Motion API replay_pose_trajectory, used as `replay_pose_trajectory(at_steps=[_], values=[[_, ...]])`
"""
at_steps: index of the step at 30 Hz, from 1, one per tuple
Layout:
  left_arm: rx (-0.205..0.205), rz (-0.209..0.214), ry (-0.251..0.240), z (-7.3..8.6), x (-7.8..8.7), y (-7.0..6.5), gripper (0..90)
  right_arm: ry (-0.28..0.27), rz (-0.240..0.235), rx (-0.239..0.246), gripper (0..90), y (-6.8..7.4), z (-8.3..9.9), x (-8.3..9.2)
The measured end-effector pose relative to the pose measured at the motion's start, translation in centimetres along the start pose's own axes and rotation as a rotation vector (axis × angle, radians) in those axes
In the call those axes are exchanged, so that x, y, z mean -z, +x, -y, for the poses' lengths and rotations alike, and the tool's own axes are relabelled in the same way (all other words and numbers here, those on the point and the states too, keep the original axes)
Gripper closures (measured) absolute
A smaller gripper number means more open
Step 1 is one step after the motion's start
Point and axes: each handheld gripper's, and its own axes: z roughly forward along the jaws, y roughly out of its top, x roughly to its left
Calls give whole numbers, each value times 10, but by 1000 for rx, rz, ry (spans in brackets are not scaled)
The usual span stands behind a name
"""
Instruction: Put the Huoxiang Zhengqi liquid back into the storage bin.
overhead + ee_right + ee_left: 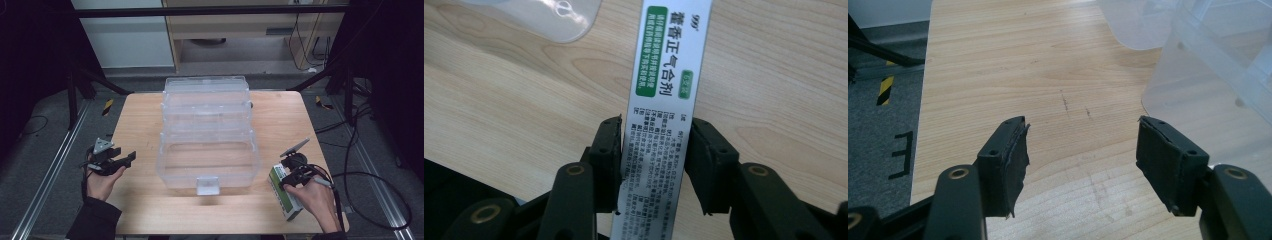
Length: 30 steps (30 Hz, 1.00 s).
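The right gripper (pixel 653 155) has its 2 jaws pressed on the white-and-green box (pixel 664 100), which lies on the table (pixel 145 210) right of the clear bin (pixel 207 150). The left gripper (pixel 1080 155), left of the bin, stands open and empty. The box is grasped; lifting it and putting it in the bin likely remain.

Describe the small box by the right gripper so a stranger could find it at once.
Start at the wooden table with the big clear plastic storage bin in its middle. Look to the table's near right corner, where the right gripper has its jaws around a narrow carton. That medicine box is the one opaque, printed item: white and green with Chinese lettering.
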Motion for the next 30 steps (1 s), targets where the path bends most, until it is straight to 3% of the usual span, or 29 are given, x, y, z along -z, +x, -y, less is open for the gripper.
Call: replay_pose_trajectory(at_steps=[11, 19, 30], values=[[-2, -1, 1, 0, 0, 0, 366, 46, 33, 15, 639, 3, -4, 1], [-5, -1, 8, 1, -1, -1, 365, 55, 23, 18, 644, 0, -5, 1], [-7, -2, 13, 1, -3, -1, 365, -39, 11, 14, 643, -7, -6, 21]])
